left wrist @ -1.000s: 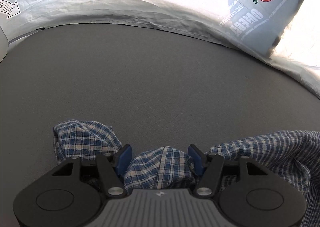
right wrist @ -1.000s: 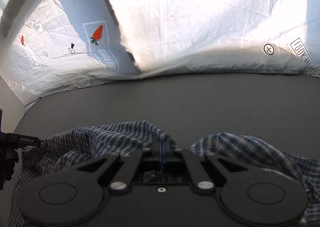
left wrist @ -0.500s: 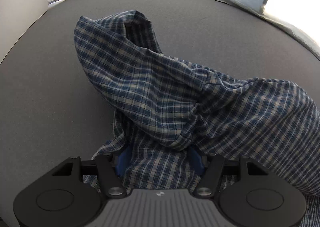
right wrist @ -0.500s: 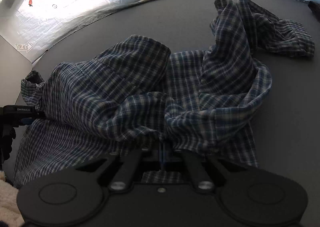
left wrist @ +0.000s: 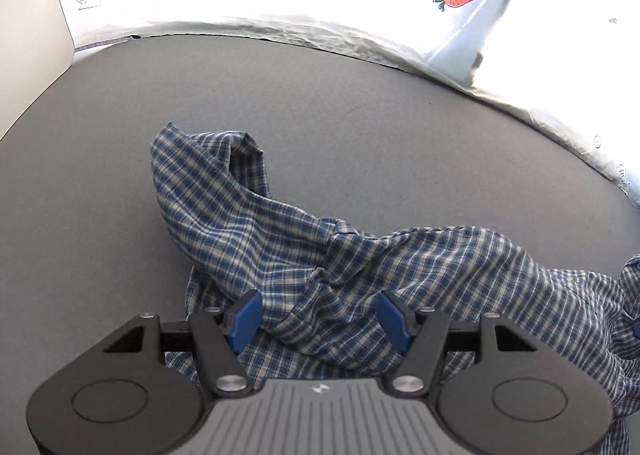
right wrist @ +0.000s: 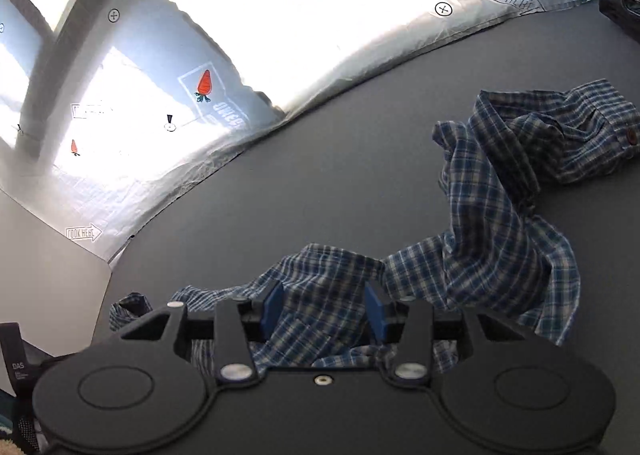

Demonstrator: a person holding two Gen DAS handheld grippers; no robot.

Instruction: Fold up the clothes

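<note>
Hand-held gripper (right wrist: 323, 310) opening over shirt (right wrist: 500, 215)

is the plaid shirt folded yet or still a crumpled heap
Crumpled, not folded. The plaid shirt lies bunched in loose ridges on the grey table, one cuffed sleeve twisted off to the side, no flat layers.

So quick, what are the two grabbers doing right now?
Left gripper: open, checked shirt lying between its fingers.
Right gripper: opening, letting go of the shirt.
</note>
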